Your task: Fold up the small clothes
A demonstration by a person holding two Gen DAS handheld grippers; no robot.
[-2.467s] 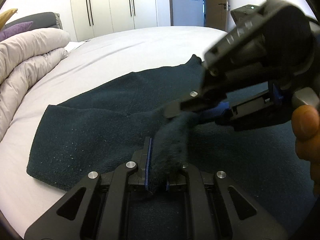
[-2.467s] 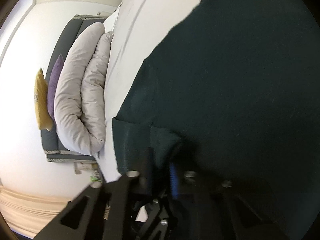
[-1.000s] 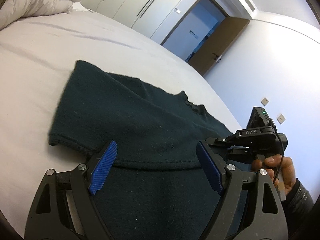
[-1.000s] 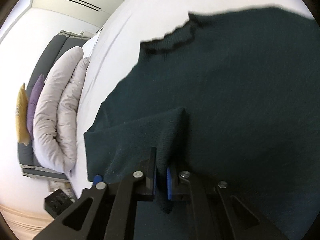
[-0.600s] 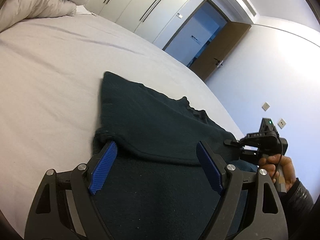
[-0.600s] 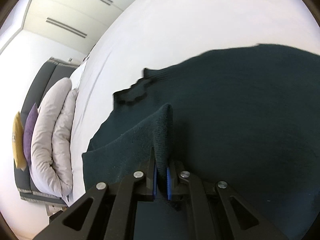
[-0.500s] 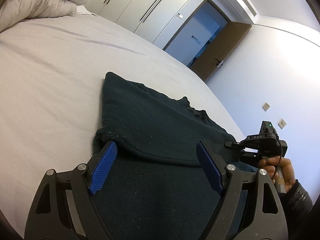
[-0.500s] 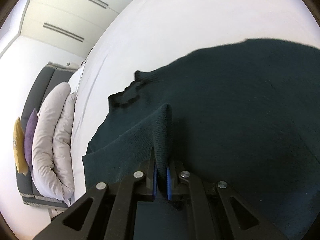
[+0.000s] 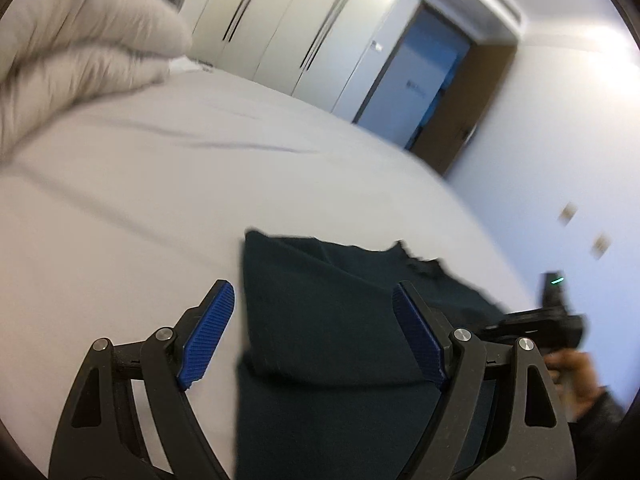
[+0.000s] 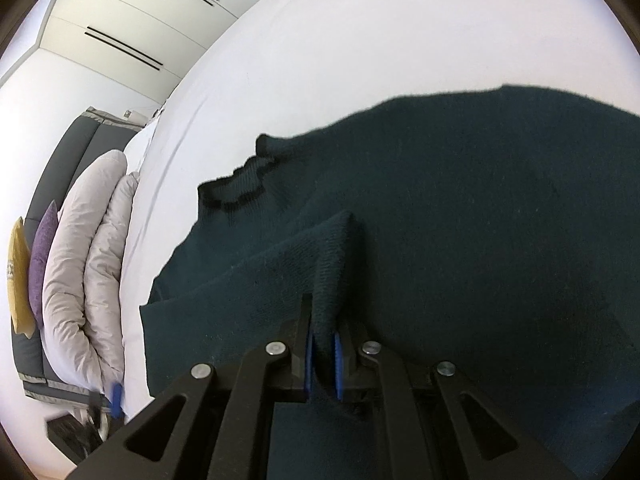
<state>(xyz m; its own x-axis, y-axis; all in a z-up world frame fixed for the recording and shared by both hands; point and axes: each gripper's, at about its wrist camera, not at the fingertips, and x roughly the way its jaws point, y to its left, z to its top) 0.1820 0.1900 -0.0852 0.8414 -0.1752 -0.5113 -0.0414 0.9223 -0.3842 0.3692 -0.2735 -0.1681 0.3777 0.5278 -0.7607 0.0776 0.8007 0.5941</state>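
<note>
On a white bed sheet (image 10: pixel 400 60), a dark green knitted sweater (image 10: pixel 500 240) lies spread out, its ribbed collar (image 10: pixel 240 184) pointing toward the head of the bed. My right gripper (image 10: pixel 322 352) is pressed together on a raised fold of the sweater's fabric, the cloth pinched between the two blue pads (image 10: pixel 308 344) and standing up in a ridge that runs from my fingertips toward the collar. One layer of the garment lies doubled over another on the side nearest the bedding, its edge straight against the sheet.

My left gripper (image 9: pixel 314 336) stands spread wide above the near corner of the same sweater (image 9: pixel 320 320), with nothing between its jaws; both blue ribbed pads (image 9: pixel 208 336) are bare, and the folded corner of the garment shows in the gap between them, below and apart from them. The left view is blurred. At its right edge a hand (image 9: pixel 576 376) in a dark sleeve holds the handle of the other gripper, where a small green light (image 9: pixel 557 280) glows.

Beyond the sweater the sheet is bare. A pale quilted duvet (image 10: pixel 88 264) is bunched at the head of the bed, with a purple cushion (image 10: pixel 42 256) and a yellow cushion (image 10: pixel 18 280) against a grey headboard (image 10: pixel 68 160). White wardrobe doors (image 9: pixel 280 28) with dark handle strips line the far wall, beside an open brown door (image 9: pixel 476 108).
</note>
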